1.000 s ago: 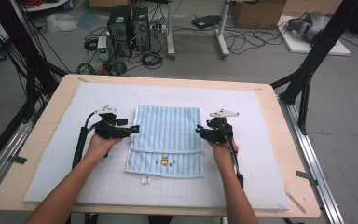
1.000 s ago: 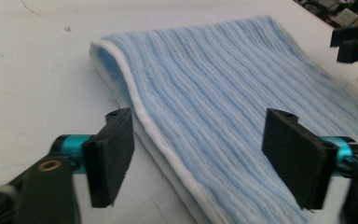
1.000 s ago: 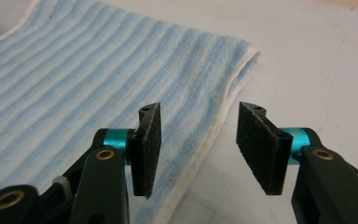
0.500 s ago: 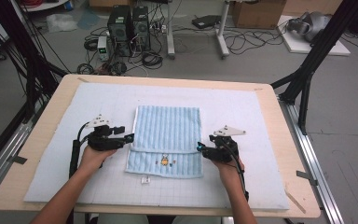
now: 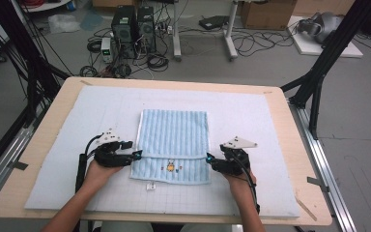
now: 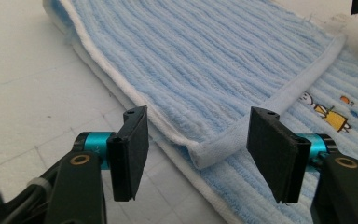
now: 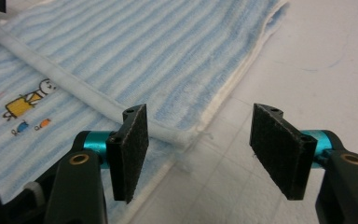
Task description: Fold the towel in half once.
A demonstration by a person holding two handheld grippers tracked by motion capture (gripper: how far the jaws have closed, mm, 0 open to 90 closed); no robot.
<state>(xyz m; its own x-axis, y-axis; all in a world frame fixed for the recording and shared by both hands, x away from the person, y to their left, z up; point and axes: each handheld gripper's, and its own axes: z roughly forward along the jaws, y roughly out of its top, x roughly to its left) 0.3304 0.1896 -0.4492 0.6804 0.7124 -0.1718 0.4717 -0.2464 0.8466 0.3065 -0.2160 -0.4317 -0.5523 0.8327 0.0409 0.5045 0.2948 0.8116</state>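
A light blue striped towel (image 5: 174, 140) lies folded on the white mat, its upper layer ending in a white hem above a small cartoon print (image 5: 170, 167). My left gripper (image 5: 136, 154) is open at the towel's left edge; in the left gripper view the folded corner (image 6: 205, 156) sits between its pads (image 6: 133, 158). At the right edge my right gripper (image 5: 208, 160) is open too. Its view shows the towel's (image 7: 168, 60) other folded corner (image 7: 186, 137) between the jaws, with the print (image 7: 21, 105) at the left.
The white gridded mat (image 5: 270, 125) covers a wooden table (image 5: 58, 96). A small white tag (image 5: 150, 186) pokes out at the towel's near edge. Computers, cables and black frame legs stand on the floor behind the table.
Both grippers have come back toward the person along the towel's sides, from its middle to its near folded hem. The towel looks unchanged.
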